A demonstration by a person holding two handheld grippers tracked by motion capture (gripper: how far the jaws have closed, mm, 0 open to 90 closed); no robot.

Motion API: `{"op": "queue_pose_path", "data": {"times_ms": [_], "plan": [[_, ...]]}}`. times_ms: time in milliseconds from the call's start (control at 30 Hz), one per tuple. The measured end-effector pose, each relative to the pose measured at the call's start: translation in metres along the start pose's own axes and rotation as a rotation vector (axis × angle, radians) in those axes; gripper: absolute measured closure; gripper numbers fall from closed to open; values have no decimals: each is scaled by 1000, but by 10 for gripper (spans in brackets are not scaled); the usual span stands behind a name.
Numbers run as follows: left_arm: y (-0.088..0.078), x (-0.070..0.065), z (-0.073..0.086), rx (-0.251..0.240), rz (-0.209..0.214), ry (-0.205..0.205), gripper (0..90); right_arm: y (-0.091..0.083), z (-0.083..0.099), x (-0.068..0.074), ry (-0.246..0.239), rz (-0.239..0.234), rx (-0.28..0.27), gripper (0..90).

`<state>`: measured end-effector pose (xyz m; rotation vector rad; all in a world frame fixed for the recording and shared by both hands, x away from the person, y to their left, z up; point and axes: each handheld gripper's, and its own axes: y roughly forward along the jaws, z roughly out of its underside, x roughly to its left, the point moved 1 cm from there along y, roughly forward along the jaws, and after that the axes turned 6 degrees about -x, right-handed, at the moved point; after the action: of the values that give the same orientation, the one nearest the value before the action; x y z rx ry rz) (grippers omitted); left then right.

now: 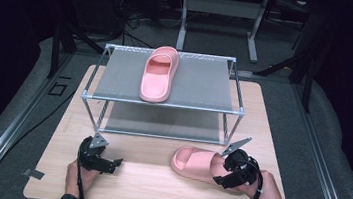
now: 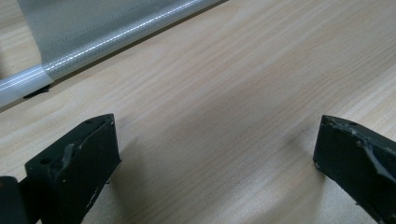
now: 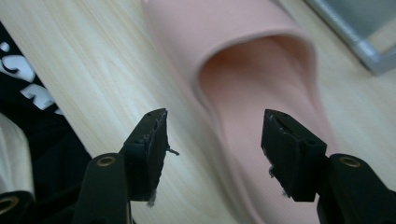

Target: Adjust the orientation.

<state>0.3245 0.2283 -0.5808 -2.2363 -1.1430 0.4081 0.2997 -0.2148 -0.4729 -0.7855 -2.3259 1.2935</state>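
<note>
One pink slipper (image 1: 158, 75) lies on the top shelf of a metal-framed rack (image 1: 206, 83), toe toward the front. A second pink slipper (image 1: 195, 163) lies on the wooden table (image 1: 154, 192) in front of the rack, toe pointing left. My right gripper (image 1: 222, 173) is at its heel end. In the right gripper view that gripper (image 3: 215, 140) has its jaws apart, with the side rim of the slipper (image 3: 252, 74) running between them and neither pad pressing on it. My left gripper (image 1: 116, 164) rests at the front left; its jaws (image 2: 217, 149) stand wide over bare wood.
The rack has a lower grey shelf (image 1: 161, 123) and thin legs on the table. Its white tube (image 2: 116, 39) crosses ahead of the left gripper, and a corner (image 3: 369, 51) sits beyond the slipper. Black cloth with white lettering (image 3: 28, 93) lies past the table's edge.
</note>
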Motion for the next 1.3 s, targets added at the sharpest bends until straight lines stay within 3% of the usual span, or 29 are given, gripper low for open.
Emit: {"op": "queue_pose_path", "data": {"times_ms": [100, 200, 333, 567, 767, 1033, 1100, 1300], "plan": [[0, 0, 0, 1, 1, 1, 0, -3, -5, -12, -47, -2, 11, 432], [0, 0, 0, 1, 0, 1, 0, 3, -15, -28, -85, 19, 60, 460], [0, 0, 0, 1, 1, 2, 0, 18, -30, -39, -160, 22, 141, 498], [1, 0, -1, 0, 6, 5, 1, 41, -53, -40, -307, 63, 234, 556], [1, 0, -1, 0, 9, 7, 3, 64, -67, -42, -391, 35, 350, 611], [1, 1, -1, 0, 11, 11, 4, 81, -65, -45, -380, 0, 385, 701], [2, 1, -1, 0, 11, 10, 3, 79, -64, -46, -380, 8, 356, 766], [1, 1, -1, 0, 10, 10, 4, 79, -63, -43, -393, 22, 329, 819]]}}
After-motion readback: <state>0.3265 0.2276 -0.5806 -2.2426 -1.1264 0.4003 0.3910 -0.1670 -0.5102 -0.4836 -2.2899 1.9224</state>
